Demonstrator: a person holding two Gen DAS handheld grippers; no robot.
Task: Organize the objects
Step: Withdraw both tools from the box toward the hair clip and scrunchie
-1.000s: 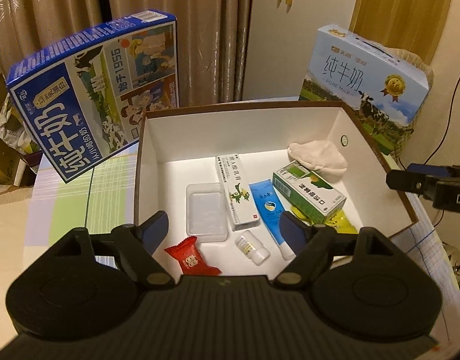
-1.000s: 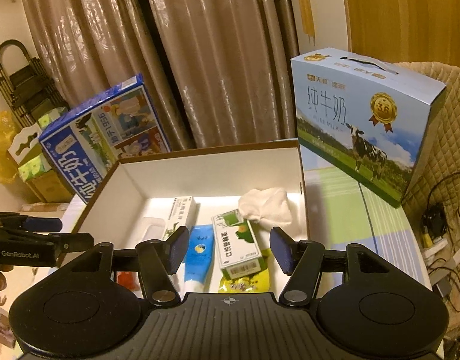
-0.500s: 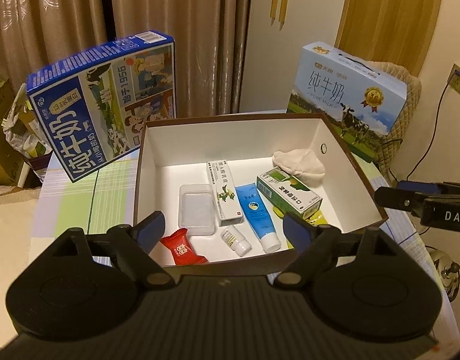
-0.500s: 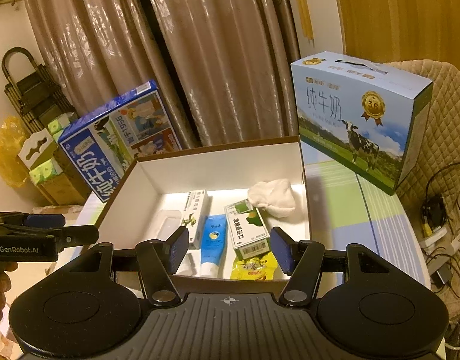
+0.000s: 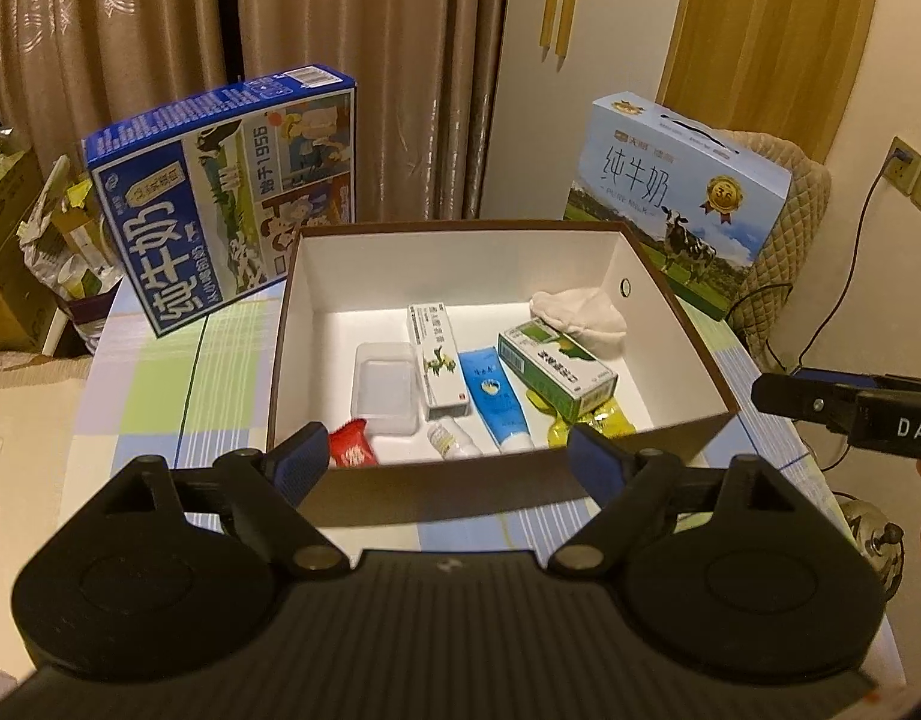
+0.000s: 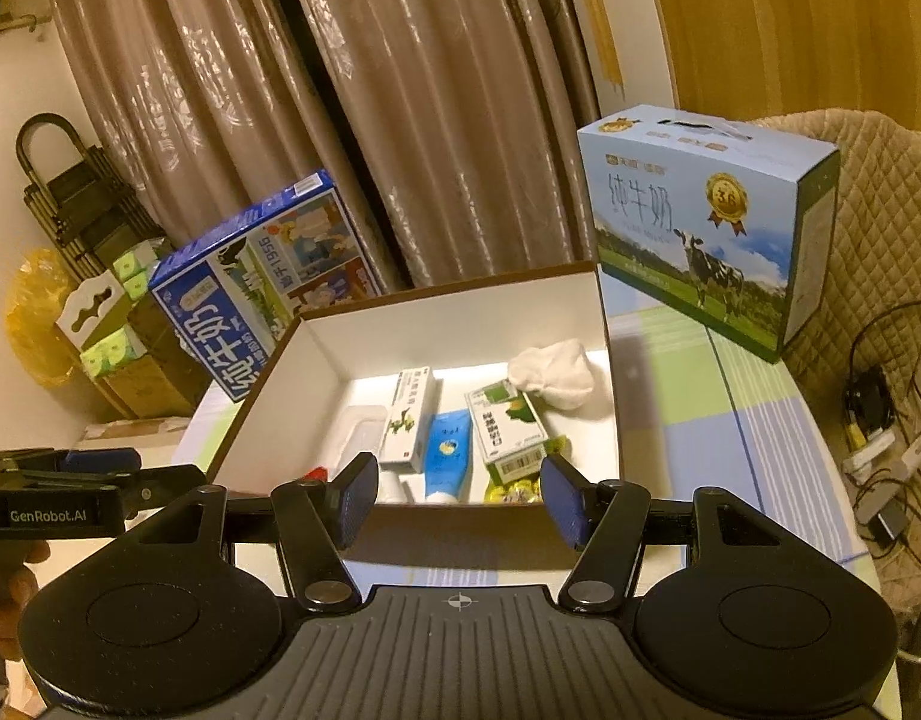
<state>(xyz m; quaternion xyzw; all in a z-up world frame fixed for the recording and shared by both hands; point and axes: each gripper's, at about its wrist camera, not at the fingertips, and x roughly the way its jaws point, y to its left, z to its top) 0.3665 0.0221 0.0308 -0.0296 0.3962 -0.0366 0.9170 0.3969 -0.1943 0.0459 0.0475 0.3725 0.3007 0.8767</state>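
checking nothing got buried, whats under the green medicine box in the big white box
A yellow packet pokes out from under the green medicine box, which lies on it. How far the packet reaches beneath, or anything else there, is covered.

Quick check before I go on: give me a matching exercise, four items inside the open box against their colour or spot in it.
Items:
1. candy wrapper
2. cream tube
3. crumpled cloth
4. plastic container

Descriptions:
A. whitish, far right corner
B. red, near left corner
C. clear, left of the long white carton
D. blue and white, between the two cartons

Pairs: 1-B, 2-D, 3-A, 4-C
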